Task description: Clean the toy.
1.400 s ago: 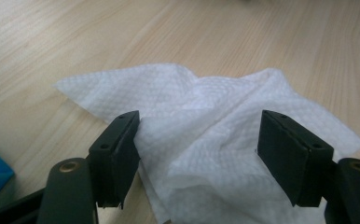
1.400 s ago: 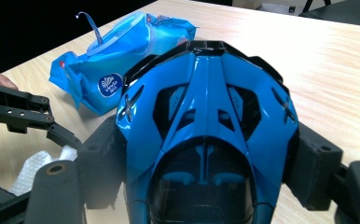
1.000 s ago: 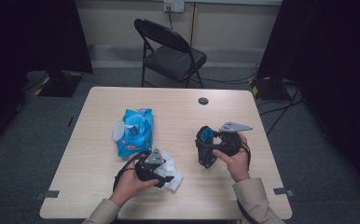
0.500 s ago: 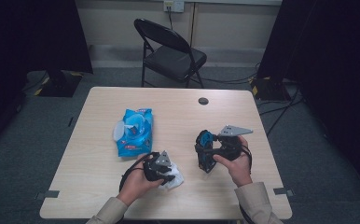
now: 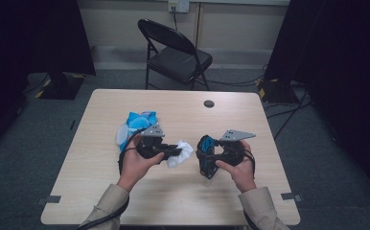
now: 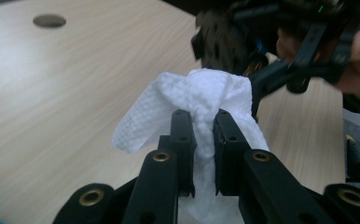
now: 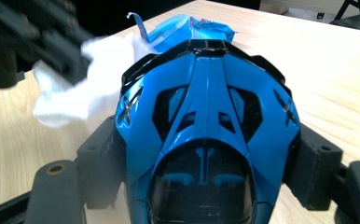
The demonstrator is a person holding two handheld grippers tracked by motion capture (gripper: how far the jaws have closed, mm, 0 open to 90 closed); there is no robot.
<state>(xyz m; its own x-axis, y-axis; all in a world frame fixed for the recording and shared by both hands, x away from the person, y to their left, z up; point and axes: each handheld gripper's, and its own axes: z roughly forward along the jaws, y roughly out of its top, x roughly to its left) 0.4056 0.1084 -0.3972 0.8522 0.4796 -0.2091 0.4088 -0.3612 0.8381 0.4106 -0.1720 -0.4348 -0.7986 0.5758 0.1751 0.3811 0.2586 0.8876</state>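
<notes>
My left gripper (image 5: 175,151) is shut on a crumpled white wipe (image 5: 183,152); the jaws pinch its middle (image 6: 206,93) and hold it off the table. My right gripper (image 5: 206,162) is shut on a glossy blue and black toy car (image 7: 206,107), gripped by its sides between the pads (image 7: 101,154). In the high view the car (image 5: 207,143) is just right of the wipe, a small gap apart. In the right gripper view the wipe (image 7: 75,88) hangs blurred at the car's front left.
A blue wipes packet (image 5: 137,122) lies on the wooden table (image 5: 173,201) behind the left hand. A dark round grommet (image 5: 209,103) sits near the far edge. A black folding chair (image 5: 173,52) stands beyond the table.
The left gripper has carried the wipe up from the front of the table and rightward, close to the car. The right gripper has barely shifted.
</notes>
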